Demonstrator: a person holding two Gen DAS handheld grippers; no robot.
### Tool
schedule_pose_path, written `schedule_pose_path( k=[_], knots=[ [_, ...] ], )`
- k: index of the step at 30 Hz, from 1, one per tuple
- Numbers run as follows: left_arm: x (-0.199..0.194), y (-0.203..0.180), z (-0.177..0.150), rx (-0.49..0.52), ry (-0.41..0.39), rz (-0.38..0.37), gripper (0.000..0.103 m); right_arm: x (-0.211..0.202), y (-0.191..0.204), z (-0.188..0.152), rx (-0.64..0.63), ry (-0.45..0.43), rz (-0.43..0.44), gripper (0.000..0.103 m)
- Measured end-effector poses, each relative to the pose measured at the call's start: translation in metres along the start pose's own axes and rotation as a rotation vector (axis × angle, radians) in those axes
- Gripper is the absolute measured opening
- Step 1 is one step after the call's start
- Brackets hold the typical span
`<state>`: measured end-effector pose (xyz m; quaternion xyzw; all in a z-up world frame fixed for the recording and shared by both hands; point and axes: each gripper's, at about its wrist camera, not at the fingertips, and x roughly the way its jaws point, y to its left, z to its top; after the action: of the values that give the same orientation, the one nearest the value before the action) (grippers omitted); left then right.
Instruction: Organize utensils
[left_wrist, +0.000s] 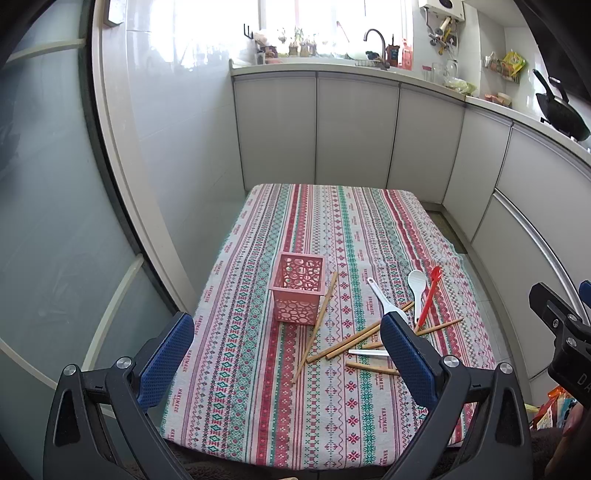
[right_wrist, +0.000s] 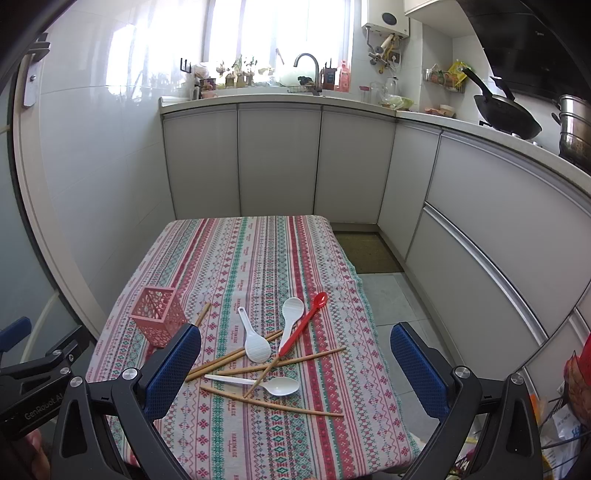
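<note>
Nothing is sorted yet: the left gripper and right gripper hover wide open and empty, so the next move is probably to pick one of the chopsticks or spoons lying scattered on the table beside the upright pink holder.

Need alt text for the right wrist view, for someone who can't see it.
Open right gripper above a patterned tablecloth where three white spoons, a red spoon and wooden chopsticks lie scattered; an empty pink basket stands at left.
</note>
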<state>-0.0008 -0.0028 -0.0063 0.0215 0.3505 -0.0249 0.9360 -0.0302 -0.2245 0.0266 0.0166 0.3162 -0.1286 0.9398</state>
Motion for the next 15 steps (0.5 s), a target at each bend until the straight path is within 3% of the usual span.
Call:
schedule_pose_path(
  k=[11,15],
  knots=[
    [0.002,0.003,0.001,-0.001,0.004,-0.004,0.102,0.005,0.001,-0.001,0.002,0.007,0.006,0.103],
    [0.011,0.005,0.002,0.003,0.006,-0.019,0.102,0.018,-0.006,0.001,0.029,0.041,0.051,0.103]
  ],
)
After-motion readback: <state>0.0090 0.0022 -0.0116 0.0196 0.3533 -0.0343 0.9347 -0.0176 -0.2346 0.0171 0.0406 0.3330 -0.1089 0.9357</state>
